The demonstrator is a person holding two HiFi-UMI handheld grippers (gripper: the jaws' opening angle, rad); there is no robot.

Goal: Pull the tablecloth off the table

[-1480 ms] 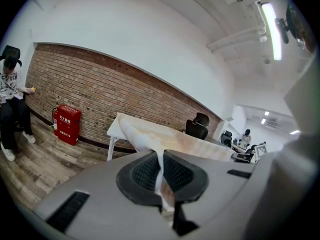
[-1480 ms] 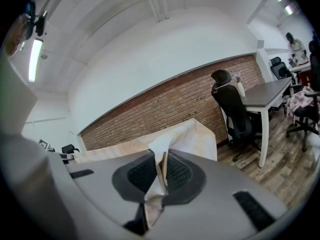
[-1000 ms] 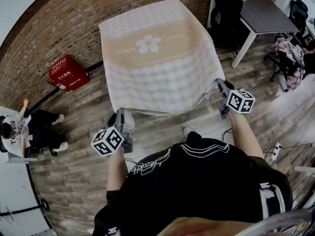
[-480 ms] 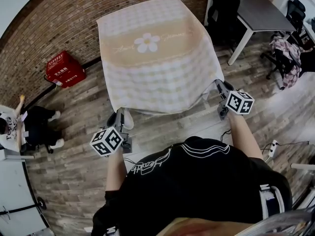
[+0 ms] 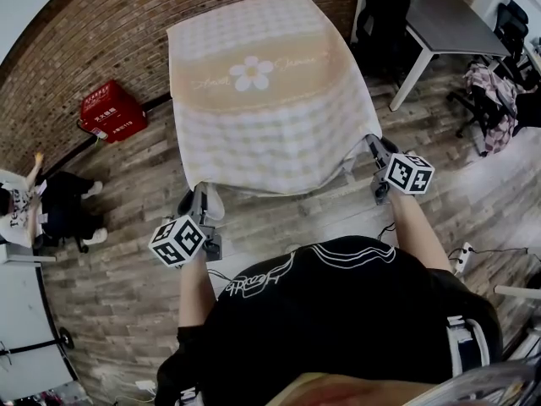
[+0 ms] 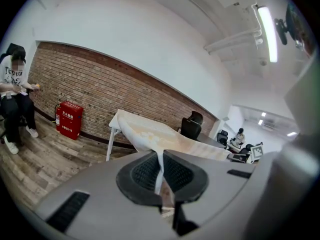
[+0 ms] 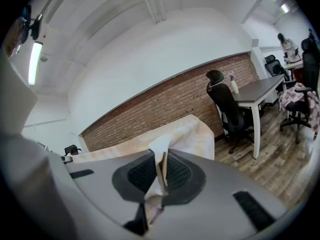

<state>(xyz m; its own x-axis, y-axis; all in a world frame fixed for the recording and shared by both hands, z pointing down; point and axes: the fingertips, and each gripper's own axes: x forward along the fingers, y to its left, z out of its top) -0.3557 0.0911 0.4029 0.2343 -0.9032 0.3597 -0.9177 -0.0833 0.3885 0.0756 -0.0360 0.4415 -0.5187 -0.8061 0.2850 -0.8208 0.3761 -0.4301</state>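
A beige checked tablecloth (image 5: 262, 91) with a white flower print lies over a table by the brick wall, its near edge stretched toward me. My left gripper (image 5: 200, 200) is shut on the cloth's near left corner, and the fabric (image 6: 161, 176) is pinched between its pads. My right gripper (image 5: 374, 147) is shut on the near right corner, with a fold of cloth (image 7: 160, 176) clamped in its jaws. The tablecloth (image 6: 150, 131) runs from the jaws back to the table; the tablecloth (image 7: 165, 134) drapes down the table's side.
A red box (image 5: 112, 111) stands on the floor by the brick wall at left. A person (image 5: 51, 210) sits at far left. A grey desk (image 5: 452, 24) with a black chair (image 5: 385, 11) stands at the right, with more chairs beyond.
Both grippers have drawn back toward me with the cloth corners in them, and the tablecloth's near edge has slid further off the table.
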